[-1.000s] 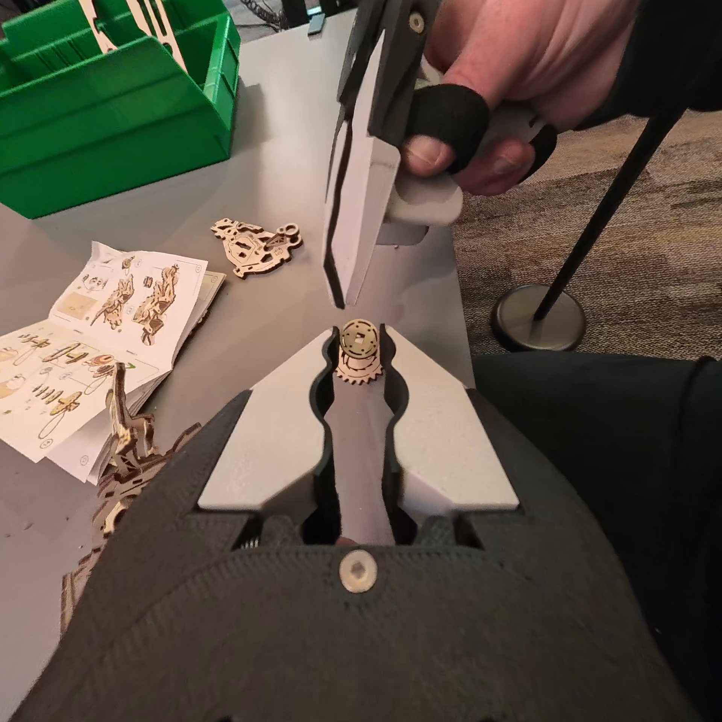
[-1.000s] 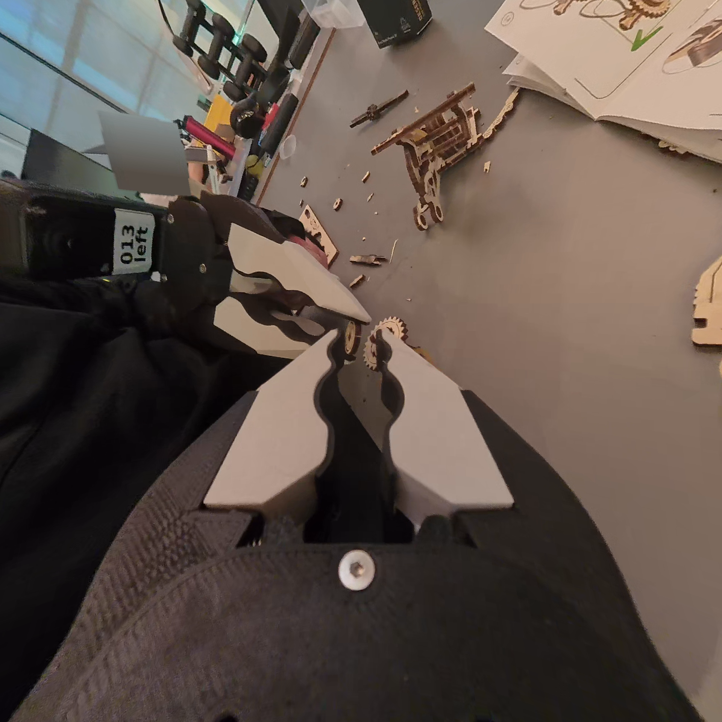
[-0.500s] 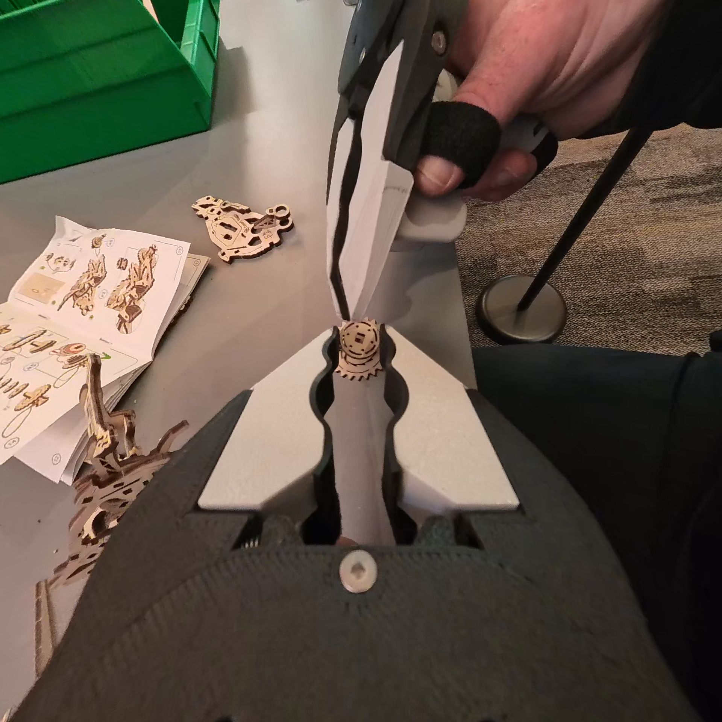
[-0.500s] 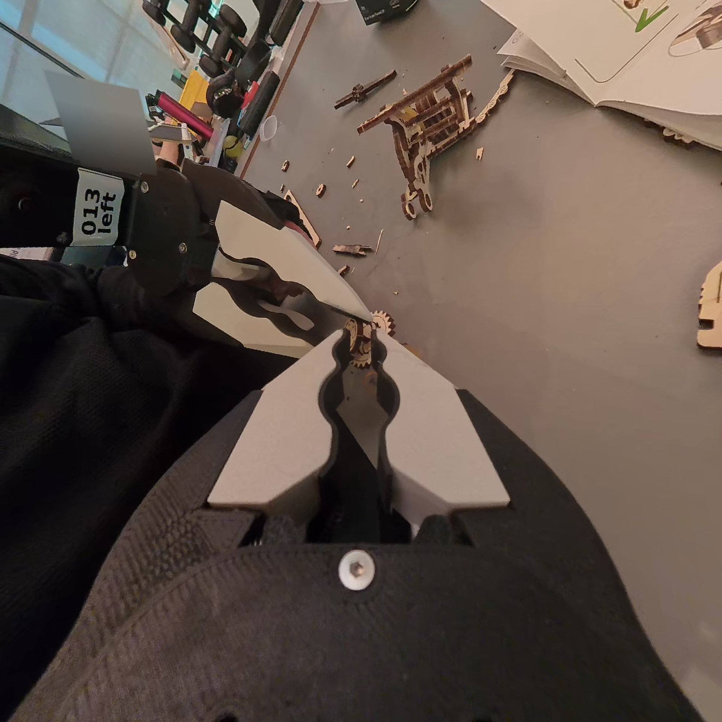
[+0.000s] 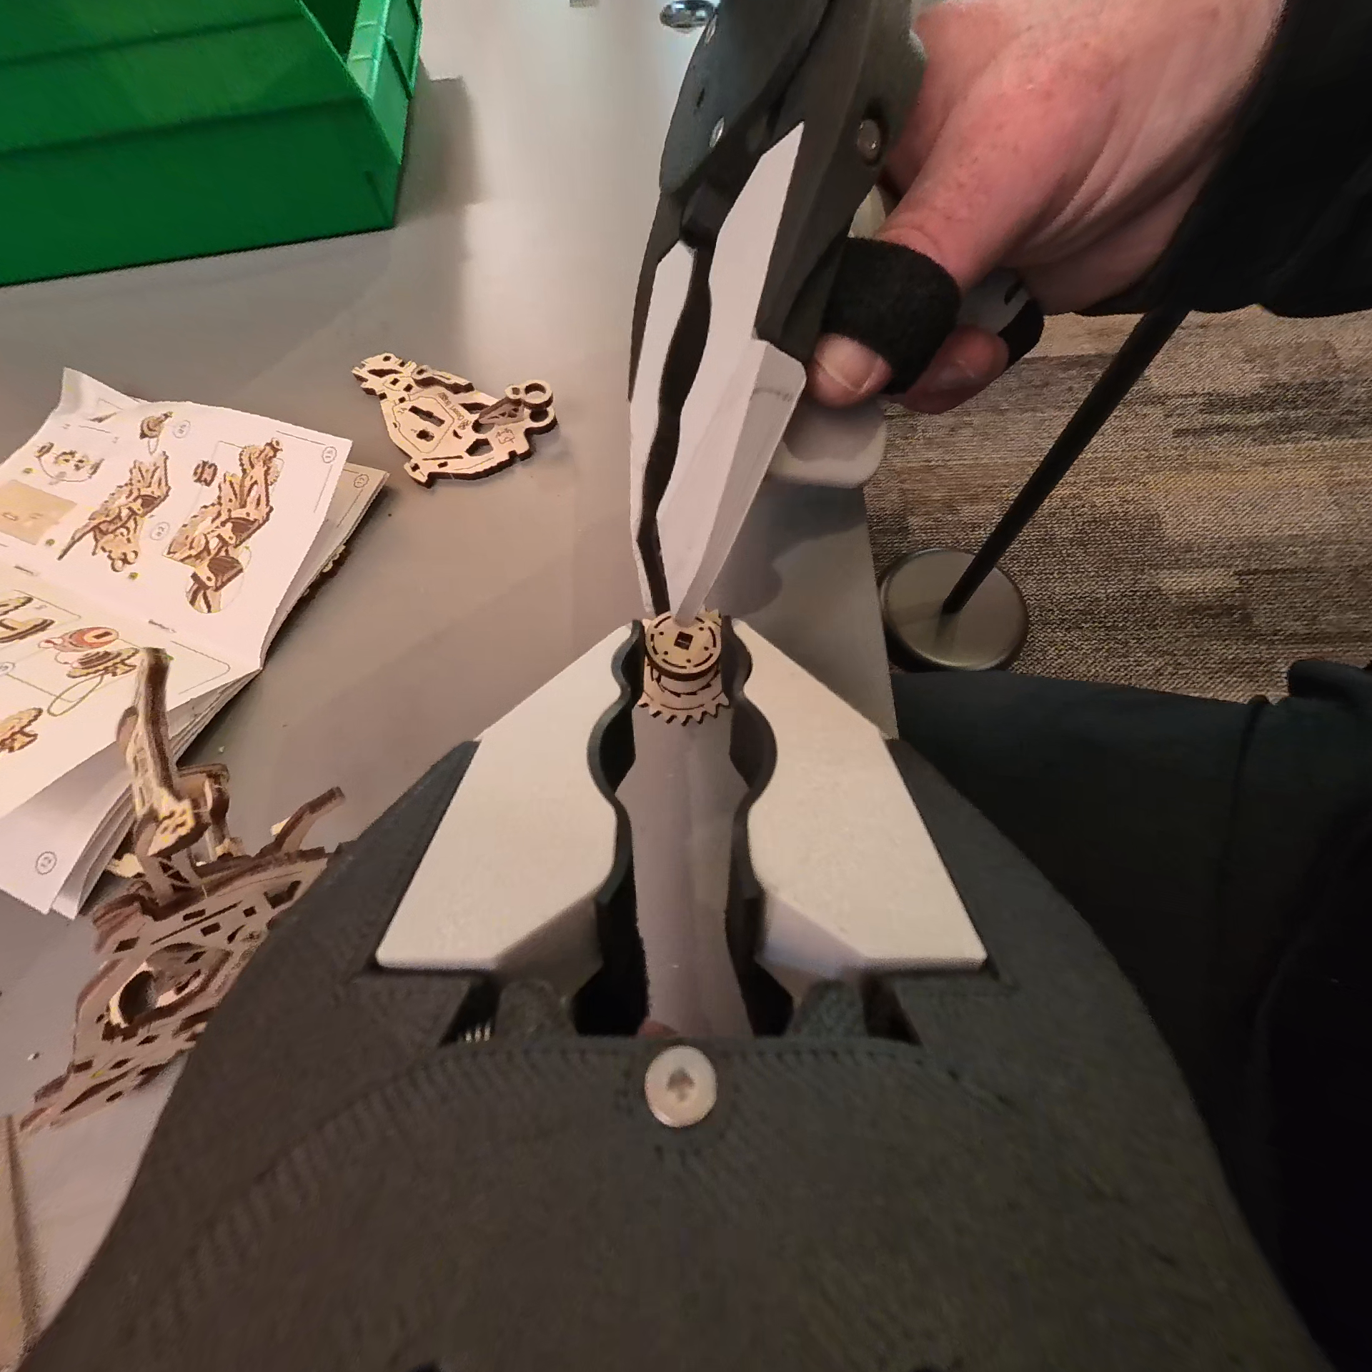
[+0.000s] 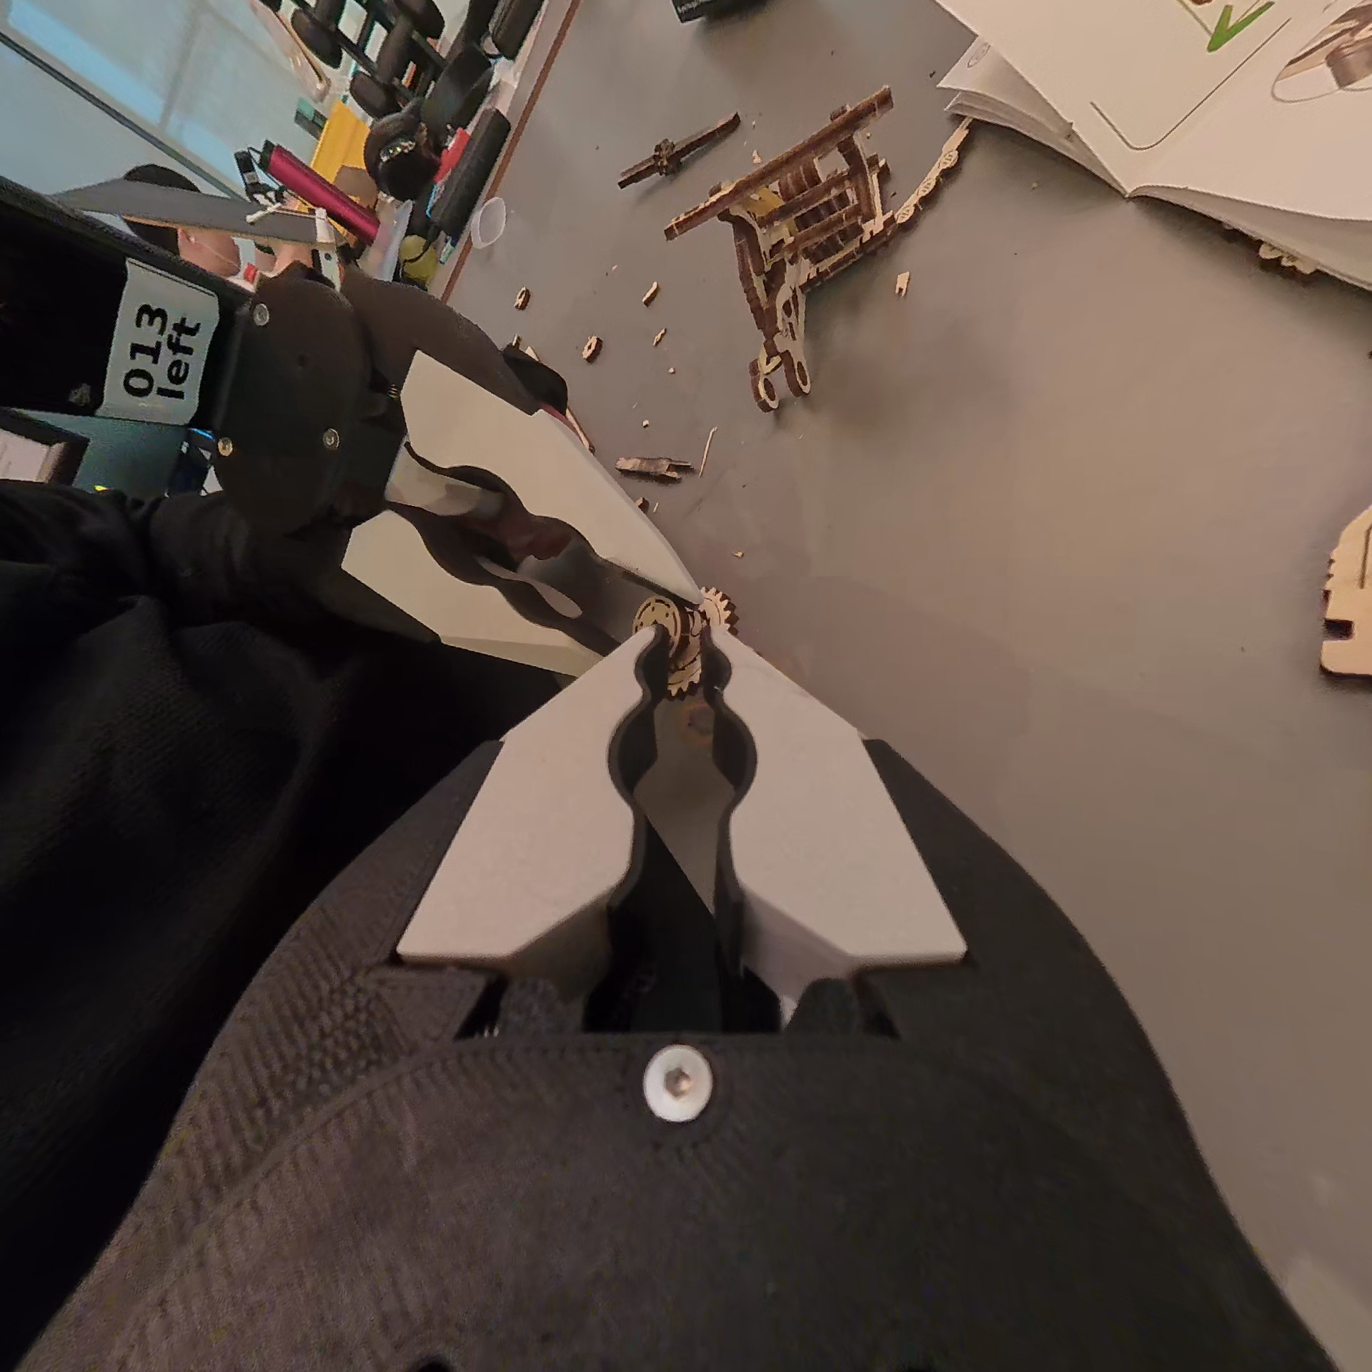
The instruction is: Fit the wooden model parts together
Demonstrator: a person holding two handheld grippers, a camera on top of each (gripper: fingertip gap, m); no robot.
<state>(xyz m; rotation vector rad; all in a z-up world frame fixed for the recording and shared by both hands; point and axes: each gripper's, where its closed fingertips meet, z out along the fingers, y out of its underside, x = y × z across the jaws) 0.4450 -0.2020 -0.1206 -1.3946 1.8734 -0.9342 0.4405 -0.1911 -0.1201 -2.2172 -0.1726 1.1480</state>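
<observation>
A small wooden gear assembly [image 5: 681, 672], a round disc stacked on toothed gears, sits between my left gripper's [image 5: 681, 631] fingertips, which are shut on it above the grey table's [image 5: 520, 482] near edge. My right gripper [image 5: 672, 605] comes down from above, and its tips meet the disc's far rim. In the right wrist view the right gripper [image 6: 679, 642] closes around the same gear assembly [image 6: 681, 664]. There the left gripper [image 6: 657, 624] reaches in from the left. A person's hand [image 5: 1039, 163] holds the right gripper.
A green bin [image 5: 185, 111] stands at the back left. An open instruction booklet [image 5: 148, 557] lies to the left, with a flat wooden part [image 5: 453, 423] beyond it. A partly built wooden model [image 5: 163, 928] lies near left, also seen in the right wrist view [image 6: 802, 215]. Wood scraps [image 6: 653, 468] litter the table. A stand base [image 5: 954, 609] sits on carpet to the right.
The right gripper has come down from above the gear assembly until its tips touch it. The left gripper has kept hold of the assembly and moved slightly forward.
</observation>
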